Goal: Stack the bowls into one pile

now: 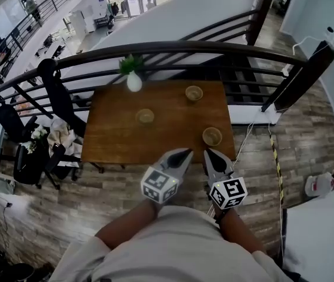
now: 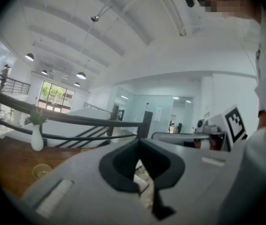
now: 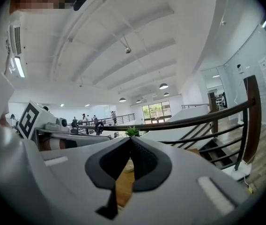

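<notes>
No stacking has been done yet. 3 small brown bowls are spread over the wooden worktop (image 1: 114, 143), each one alone and well apart from the others, and no pile is formed.

The nearest bowl (image 1: 212, 136) is found just ahead of the jaws of the right gripper (image 1: 209, 153), a little to their right, close to the near edge of the worktop. The middle bowl (image 1: 145, 117) is placed further ahead of the jaws of the left gripper (image 1: 184, 152), to their left. The farthest bowl (image 1: 194, 93) lies well beyond both pairs of jaws, almost straight ahead. A white vase (image 1: 133, 81) with a green plant is seen beyond the middle bowl, in front of the dark railing (image 1: 173, 47).

The 2 grippers are held side by side at the near edge of the worktop. Both pairs of jaws are clenched and nothing is grasped. In each gripper view the tips are met, and only floor or worktop is seen through the opening behind them. No bowl is touched.

It is judged that the whole task is left: 1 bowl must be set into another, and then the 3rd must be joined to that pair. The jaws must be released before any bowl can be taken, and the nearest bowl seems the likely first one.
</notes>
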{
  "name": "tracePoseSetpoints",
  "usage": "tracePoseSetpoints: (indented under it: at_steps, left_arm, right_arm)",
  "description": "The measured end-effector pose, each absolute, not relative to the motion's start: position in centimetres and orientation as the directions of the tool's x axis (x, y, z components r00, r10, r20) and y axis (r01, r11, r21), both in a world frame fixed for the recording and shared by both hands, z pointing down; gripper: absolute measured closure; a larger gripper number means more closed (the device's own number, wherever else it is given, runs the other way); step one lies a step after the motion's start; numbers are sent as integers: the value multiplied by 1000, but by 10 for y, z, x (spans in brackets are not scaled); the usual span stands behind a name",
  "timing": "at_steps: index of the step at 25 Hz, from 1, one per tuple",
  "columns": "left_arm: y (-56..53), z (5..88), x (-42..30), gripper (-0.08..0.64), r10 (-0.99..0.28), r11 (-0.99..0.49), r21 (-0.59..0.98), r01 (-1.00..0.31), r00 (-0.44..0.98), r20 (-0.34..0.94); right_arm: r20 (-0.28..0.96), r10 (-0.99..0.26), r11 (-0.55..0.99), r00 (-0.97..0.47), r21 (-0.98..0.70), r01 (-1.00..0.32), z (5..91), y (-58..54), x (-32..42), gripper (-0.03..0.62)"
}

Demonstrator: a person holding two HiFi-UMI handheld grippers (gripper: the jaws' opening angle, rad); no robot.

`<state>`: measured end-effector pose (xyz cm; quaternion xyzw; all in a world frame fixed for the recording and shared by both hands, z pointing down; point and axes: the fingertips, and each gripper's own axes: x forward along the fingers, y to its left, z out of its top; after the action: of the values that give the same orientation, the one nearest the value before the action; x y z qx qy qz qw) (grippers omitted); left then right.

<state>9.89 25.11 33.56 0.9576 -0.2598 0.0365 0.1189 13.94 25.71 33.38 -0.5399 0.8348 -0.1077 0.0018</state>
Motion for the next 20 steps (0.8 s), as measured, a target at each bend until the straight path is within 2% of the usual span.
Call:
tracePoseSetpoints:
  at_steps: [9, 20]
  left_arm:
    - [162, 307, 59, 557, -450, -868, 186, -461, 887, 102]
    - [93, 311, 34, 557, -403, -888, 179, -423, 905, 139]
  right_arm:
    - [72, -905, 404, -420, -169, -899, 308, 163, 94, 584]
    - [80, -899, 409, -430, -200, -891, 313, 89, 60, 584]
